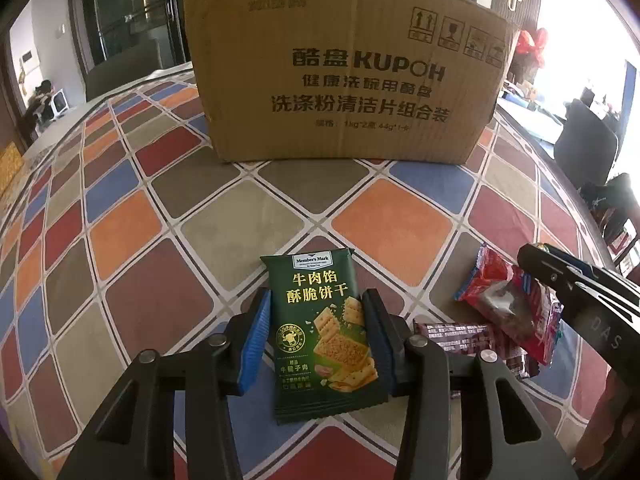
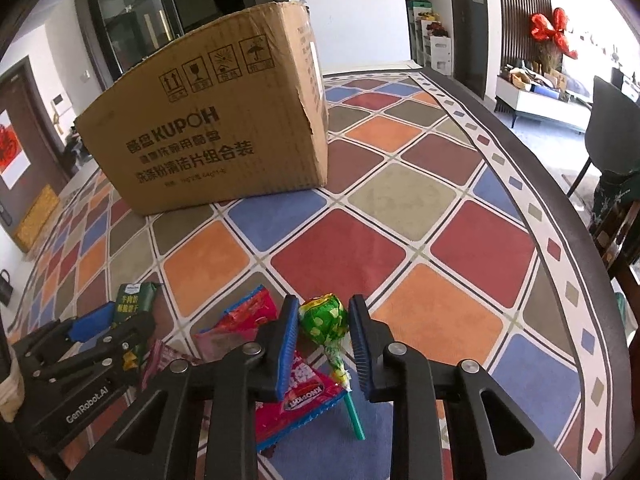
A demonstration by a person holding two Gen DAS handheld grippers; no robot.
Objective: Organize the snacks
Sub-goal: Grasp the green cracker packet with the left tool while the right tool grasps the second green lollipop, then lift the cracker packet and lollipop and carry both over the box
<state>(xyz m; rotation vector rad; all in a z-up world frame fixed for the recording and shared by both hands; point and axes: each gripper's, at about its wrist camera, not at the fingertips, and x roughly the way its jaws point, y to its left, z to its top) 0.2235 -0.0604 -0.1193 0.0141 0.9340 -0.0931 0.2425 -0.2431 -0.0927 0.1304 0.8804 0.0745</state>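
Observation:
A green cracker packet [image 1: 320, 332] lies flat on the checkered tablecloth [image 1: 200, 200]. My left gripper [image 1: 318, 300] is shut on it, with the blue pads against its long sides. A green lollipop [image 2: 324, 320] with a teal stick sits in my right gripper [image 2: 324, 306], whose pads press on its wrapped head. The lollipop rests partly on a pink packet [image 2: 304, 392]. In the right wrist view the left gripper [image 2: 116, 316] appears at the lower left, with the green packet [image 2: 134, 300] in it. A tall cardboard box [image 1: 344, 72] stands behind, its top out of sight.
A red snack packet [image 1: 512, 300] and a dark maroon bar [image 1: 472, 336] lie between the two grippers. The cardboard box [image 2: 216, 128] sits back left. The table's dark rim [image 2: 560, 216] curves along the right, with a chair [image 2: 612, 128] beyond.

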